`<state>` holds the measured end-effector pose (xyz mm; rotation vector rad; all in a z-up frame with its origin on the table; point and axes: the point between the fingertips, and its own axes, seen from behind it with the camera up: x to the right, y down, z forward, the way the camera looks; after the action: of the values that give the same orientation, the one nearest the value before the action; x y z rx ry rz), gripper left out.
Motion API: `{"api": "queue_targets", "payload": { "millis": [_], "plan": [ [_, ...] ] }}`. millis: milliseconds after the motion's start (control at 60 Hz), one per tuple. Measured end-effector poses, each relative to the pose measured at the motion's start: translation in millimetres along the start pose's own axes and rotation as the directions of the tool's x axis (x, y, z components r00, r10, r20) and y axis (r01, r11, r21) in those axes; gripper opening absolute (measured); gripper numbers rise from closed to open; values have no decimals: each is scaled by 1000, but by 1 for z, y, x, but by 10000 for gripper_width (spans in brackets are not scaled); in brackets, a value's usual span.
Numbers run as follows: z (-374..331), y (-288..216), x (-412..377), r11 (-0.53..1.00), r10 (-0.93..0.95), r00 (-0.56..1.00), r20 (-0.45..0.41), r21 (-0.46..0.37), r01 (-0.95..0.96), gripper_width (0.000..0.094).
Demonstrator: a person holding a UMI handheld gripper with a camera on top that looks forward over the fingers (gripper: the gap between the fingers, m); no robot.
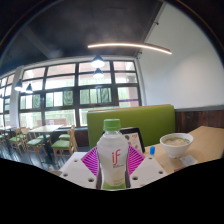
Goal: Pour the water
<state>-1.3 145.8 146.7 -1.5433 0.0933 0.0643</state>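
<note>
A clear plastic bottle (113, 155) with a white cap and a white label marked "iF" in red stands upright between my gripper's (113, 164) two fingers. The pink pads (92, 160) press against both of its sides, so the gripper is shut on it. The bottle looks lifted above the wooden table (205, 148). A white bowl (176, 143) sits on the table to the right, beyond the fingers. The bottle's base is hidden below the fingers.
A green upholstered booth seat (145, 122) stands behind the table. A small blue and white thing (152, 152) lies on the table between bottle and bowl. Tables and chairs (40, 140) fill the left side under large windows (70, 90).
</note>
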Motion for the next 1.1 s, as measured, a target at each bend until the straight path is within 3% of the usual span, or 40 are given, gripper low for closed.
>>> {"api": "queue_targets", "payload": {
  "millis": [233, 400, 567, 750, 867, 983, 1100],
  "plan": [
    [1, 60, 2, 998, -49, 997, -55, -48, 47, 329],
    [2, 39, 10, 993, -115, 993, -27, 6, 115, 360],
    [0, 34, 16, 998, -65, 997, -29, -19, 65, 379],
    [-5, 35, 18, 992, -83, 997, -7, -91, 82, 505],
    [-21, 27, 21, 985, -97, 995, 14, -139, 98, 845],
    [-50, 5, 29, 985, -105, 994, 4, -140, 105, 819],
    [-121, -1, 27, 979, -98, 995, 13, -178, 98, 820]
  ]
}}
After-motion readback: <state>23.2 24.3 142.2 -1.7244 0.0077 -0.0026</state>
